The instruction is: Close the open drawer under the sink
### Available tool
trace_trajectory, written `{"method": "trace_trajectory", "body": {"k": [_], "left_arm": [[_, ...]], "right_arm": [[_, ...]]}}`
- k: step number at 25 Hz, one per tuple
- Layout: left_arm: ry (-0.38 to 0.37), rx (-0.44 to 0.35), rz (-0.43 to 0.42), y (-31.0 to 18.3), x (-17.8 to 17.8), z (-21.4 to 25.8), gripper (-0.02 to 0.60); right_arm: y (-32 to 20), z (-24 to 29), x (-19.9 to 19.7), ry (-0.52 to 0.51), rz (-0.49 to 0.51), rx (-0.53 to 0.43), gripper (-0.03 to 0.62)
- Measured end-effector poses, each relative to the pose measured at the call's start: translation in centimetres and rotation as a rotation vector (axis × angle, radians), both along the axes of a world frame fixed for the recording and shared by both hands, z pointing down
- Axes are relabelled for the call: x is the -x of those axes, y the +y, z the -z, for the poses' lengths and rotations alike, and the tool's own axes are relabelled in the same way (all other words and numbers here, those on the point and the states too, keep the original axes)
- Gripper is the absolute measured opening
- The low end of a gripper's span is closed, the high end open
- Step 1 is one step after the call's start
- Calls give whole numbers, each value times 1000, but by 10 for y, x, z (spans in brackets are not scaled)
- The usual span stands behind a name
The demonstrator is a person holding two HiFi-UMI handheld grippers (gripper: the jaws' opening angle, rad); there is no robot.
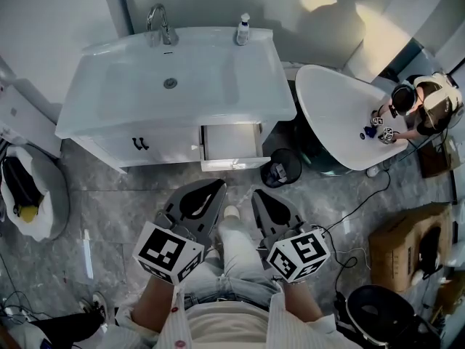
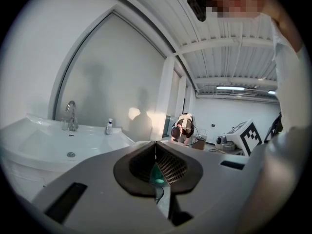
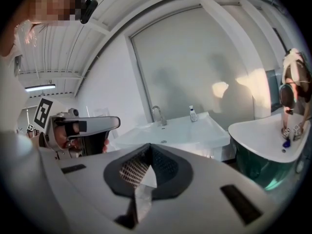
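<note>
Drawer open under the sink, both tongs clenched on nothing

The shallow white drawer [image 1: 231, 141] stands pulled out of the right half of the white vanity cabinet [image 1: 149, 145], directly beneath the white rectangular sink basin [image 1: 171, 78] and ahead of me across the grey marbled floor [image 1: 116, 202]. My left tongs [image 1: 215, 187] and right tongs [image 1: 259, 195] hang well short of it, side by side, tips pressed together and empty. The drawer's flat front panel [image 1: 234, 164] faces me, its long axis running left to right along the cabinet face, and its travel runs straight away from me. I judge it rigid, light and seemingly empty, riding on runners. A push with closed tips at the middle of the panel should slide it home without skewing.
</note>
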State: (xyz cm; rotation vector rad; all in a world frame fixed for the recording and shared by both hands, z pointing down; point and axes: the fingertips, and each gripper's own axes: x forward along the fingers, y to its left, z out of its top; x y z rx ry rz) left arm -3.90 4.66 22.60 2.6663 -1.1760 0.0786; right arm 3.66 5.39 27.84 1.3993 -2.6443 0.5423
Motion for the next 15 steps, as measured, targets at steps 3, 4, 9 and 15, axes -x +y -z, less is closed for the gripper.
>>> {"method": "trace_trajectory", "body": {"k": [3,4,9,15], "left_arm": [[-2,1,16,-26,-3,2,15],[-4,1,24,-35,-4,2,15],[-10,13,64,-78,-8,5,15],[-15,10,103,-120,-18,7,15]], "right_arm": [[-24,1,-3,8,19,4,9],[-33,2,-4,10,26,6,9],[-80,7,-12,16,53,15,9],[-126,12,-19,26,96,10,9]]}}
